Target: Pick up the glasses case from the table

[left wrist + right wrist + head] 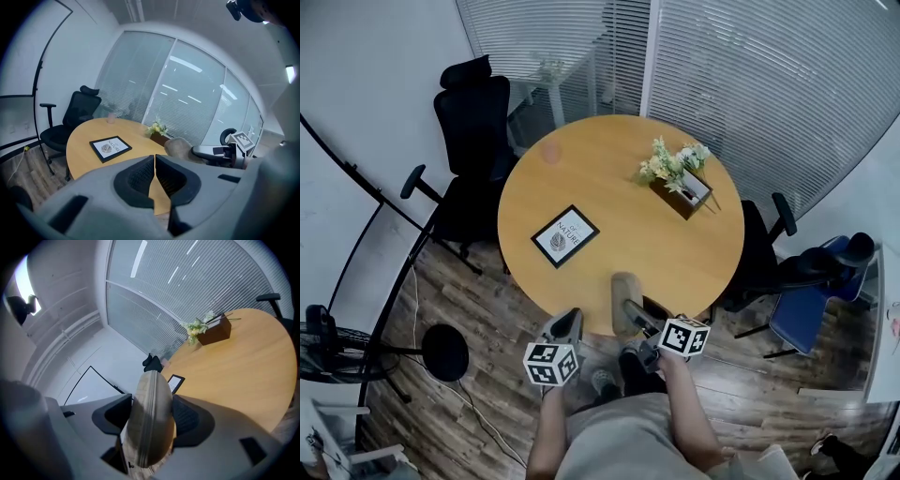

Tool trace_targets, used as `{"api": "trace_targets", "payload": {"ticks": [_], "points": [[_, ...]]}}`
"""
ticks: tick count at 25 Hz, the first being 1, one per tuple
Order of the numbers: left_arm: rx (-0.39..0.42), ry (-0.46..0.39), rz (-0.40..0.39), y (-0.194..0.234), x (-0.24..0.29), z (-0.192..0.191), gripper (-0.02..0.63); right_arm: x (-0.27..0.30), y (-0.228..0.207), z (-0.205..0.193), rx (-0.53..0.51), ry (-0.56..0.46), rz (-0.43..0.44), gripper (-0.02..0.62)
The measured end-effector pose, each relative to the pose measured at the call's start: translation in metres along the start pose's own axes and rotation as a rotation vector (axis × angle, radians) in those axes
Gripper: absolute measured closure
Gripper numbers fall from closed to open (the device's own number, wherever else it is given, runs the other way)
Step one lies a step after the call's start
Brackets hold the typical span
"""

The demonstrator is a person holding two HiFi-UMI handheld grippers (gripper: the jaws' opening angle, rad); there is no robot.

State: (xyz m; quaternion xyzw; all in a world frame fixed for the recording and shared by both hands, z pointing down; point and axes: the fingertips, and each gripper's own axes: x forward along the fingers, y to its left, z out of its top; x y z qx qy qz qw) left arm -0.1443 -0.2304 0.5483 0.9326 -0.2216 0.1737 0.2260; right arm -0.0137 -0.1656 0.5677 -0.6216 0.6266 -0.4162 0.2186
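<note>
The glasses case [623, 298] is a tan oval hard case. My right gripper [630, 311] is shut on it at the near edge of the round wooden table [581, 169]. In the right gripper view the case [149, 427] stands on edge between the pads, its seam toward the camera, and the right gripper [151, 414] clamps its two flat sides. From the left gripper view the case [179, 147] shows to the right, held by the right gripper [206, 152]. My left gripper [570, 319] hangs just left of it, shut and empty; its jaws [155, 164] meet with nothing between them.
A black-framed picture [565, 235] lies on the table's left half. A wooden box with flowers [680, 178] stands at the far right. A black office chair [469, 122] is at the left, another chair [787, 262] and a blue one [811, 314] at the right.
</note>
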Motion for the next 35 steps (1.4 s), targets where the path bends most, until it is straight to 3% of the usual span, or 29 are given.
{"api": "trace_targets", "payload": {"ticks": [12,35], "points": [[0.026,-0.021,-0.009,-0.002,-0.022,-0.003,0.594,-0.012,0.010,-0.008,0.091,-0.087,0.009,0.330],[0.029,-0.030,-0.018,-0.007,-0.038,-0.009,0.594,-0.016,0.023,-0.028,0.160,-0.093,0.039,0.334]]}}
